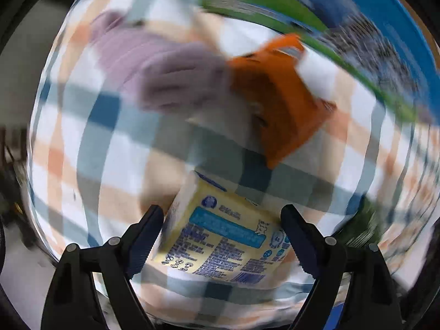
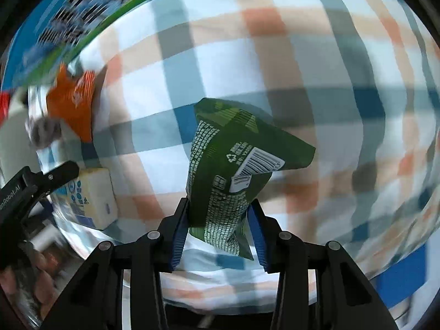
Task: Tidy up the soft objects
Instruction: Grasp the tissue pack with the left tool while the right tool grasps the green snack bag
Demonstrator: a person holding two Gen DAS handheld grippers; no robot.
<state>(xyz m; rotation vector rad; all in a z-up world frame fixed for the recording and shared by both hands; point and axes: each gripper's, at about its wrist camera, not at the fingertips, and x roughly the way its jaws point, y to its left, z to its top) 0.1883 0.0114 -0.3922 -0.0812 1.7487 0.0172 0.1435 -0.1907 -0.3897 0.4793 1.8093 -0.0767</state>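
**Both grippers loaded above a checked cloth**

A checked cloth in blue, orange, grey and white fills most of both views, smeared by motion blur, heavily in the left wrist view; along its far edge runs a blue and green printed surface whose dark markings are too streaked to read, and its outer part is cut off by the lens rim; a purple soft item lies on the cloth — its shape is blurred beyond telling; just beside it, and seemingly touching, an orange packet with a white patch at one end.

The yellow tissue pack sits between the jaws of the left gripper, both pads against its sides, its lower edge hidden behind the fingers; the small print is illegible.

The right gripper is clamped narrow on the lower end of a dark green packet, which stands up crumpled above the cloth — barcode and recycling mark facing the camera; the right view also shows a small red shape at the left rim, cut off.
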